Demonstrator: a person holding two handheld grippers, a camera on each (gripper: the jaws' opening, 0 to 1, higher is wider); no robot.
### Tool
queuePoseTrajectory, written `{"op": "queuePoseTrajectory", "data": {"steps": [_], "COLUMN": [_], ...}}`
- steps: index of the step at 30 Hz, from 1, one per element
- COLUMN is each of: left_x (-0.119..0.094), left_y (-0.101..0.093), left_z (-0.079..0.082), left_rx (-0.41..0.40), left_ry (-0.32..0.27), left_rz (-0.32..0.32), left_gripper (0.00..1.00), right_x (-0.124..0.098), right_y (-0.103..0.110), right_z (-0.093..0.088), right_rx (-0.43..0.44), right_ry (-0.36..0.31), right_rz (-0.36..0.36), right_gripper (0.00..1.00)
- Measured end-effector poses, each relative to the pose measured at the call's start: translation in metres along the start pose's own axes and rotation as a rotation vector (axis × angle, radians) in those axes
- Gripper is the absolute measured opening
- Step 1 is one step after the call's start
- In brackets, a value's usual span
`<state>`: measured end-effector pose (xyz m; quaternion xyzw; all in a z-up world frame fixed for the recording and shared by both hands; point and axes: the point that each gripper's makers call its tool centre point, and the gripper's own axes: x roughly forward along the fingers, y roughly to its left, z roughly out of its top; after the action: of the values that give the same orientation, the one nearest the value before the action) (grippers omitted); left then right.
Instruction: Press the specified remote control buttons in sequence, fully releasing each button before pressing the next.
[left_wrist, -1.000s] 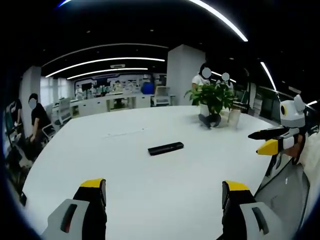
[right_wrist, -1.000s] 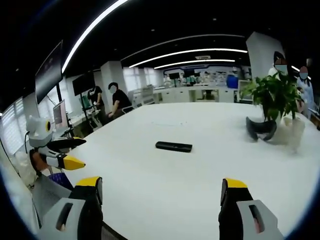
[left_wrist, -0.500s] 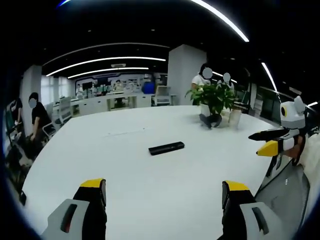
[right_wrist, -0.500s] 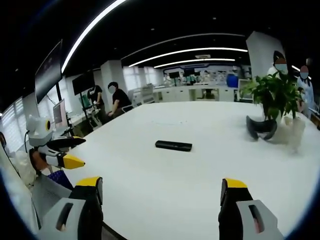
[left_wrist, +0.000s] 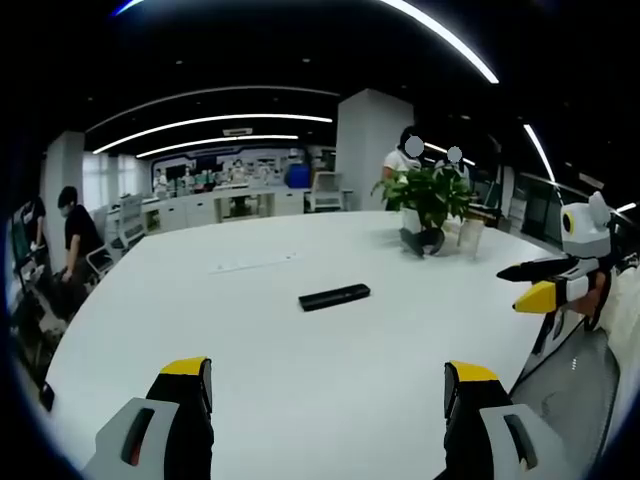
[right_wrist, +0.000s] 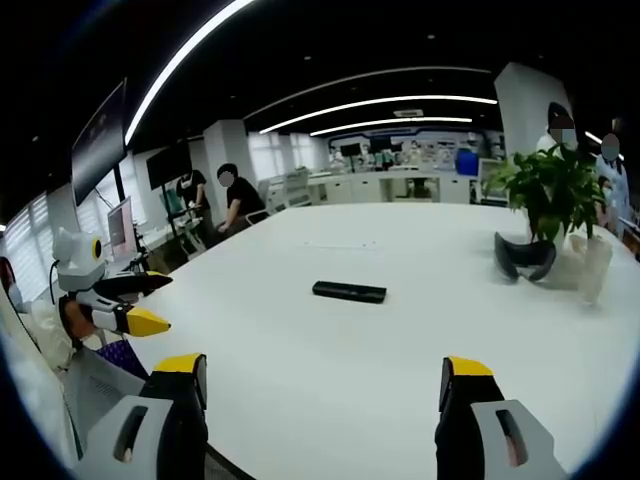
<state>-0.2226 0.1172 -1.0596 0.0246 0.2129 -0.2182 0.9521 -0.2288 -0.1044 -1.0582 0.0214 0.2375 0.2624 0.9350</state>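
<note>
Left gripper view: my left gripper (left_wrist: 328, 385) stands with its jaws spread wide and nothing between them, above the near edge of the white table (left_wrist: 250, 330). The remote control (left_wrist: 334, 296) lies flat near the middle of the table, well apart from both grippers, its long side running left to right. In the right gripper view I find the same remote (right_wrist: 349, 291) ahead, and my right gripper (right_wrist: 322, 385) likewise wide open and holding nothing. Each gripper shows at the edge of the other's view, both held off the table's near side.

A potted plant (left_wrist: 429, 203) stands at the far right of the table, clear of the remote.

Assessment: the remote appears a slim, rigid, light bar on a smooth top, so I judge it liable to slide or pivot under an off-centre push. It is not to be lifted; I would steady one end with one gripper and press straight down on a button with a single jaw tip of the other. Button positions are too small to tell from here.
</note>
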Motion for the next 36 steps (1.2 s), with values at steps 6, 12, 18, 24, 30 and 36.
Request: {"op": "queuePoseTrajectory", "data": {"steps": [6,12,18,24,30,36], "left_x": [0.0006,0.0010,-0.0005,-0.0011,0.0000,0.0003], "left_y": [-0.0019,-0.0019,-0.0020,-0.0008,0.0019,0.0015], "left_z": [0.0005,0.0007,0.0019,0.0030,0.0045,0.0049], "left_rx": [0.011,0.012,0.012,0.022,0.028,0.026], "left_ry": [0.004,0.004,0.000,-0.002,-0.002,-0.001], "left_rz": [-0.007,-0.008,-0.010,-0.010,-0.010,-0.015], "left_gripper": [0.99,0.99,0.99,0.99,0.99,0.99], "right_x": [0.0000,0.0004,0.0005,0.0001,0.0001,-0.0007], "right_y": [0.0011,0.0027,0.0031,0.0045,0.0031,0.0035], "right_z": [-0.0001,-0.0004,-0.0004,0.0014,0.0007,0.0007], "right_rx": [-0.002,-0.010,-0.016,-0.013,-0.013,-0.013], "right_ry": [0.002,0.005,0.008,0.003,0.004,0.005], "right_rz": [0.003,0.006,0.006,0.010,0.004,0.008], "right_gripper": [0.95,0.95,0.95,0.93,0.93,0.89]}}
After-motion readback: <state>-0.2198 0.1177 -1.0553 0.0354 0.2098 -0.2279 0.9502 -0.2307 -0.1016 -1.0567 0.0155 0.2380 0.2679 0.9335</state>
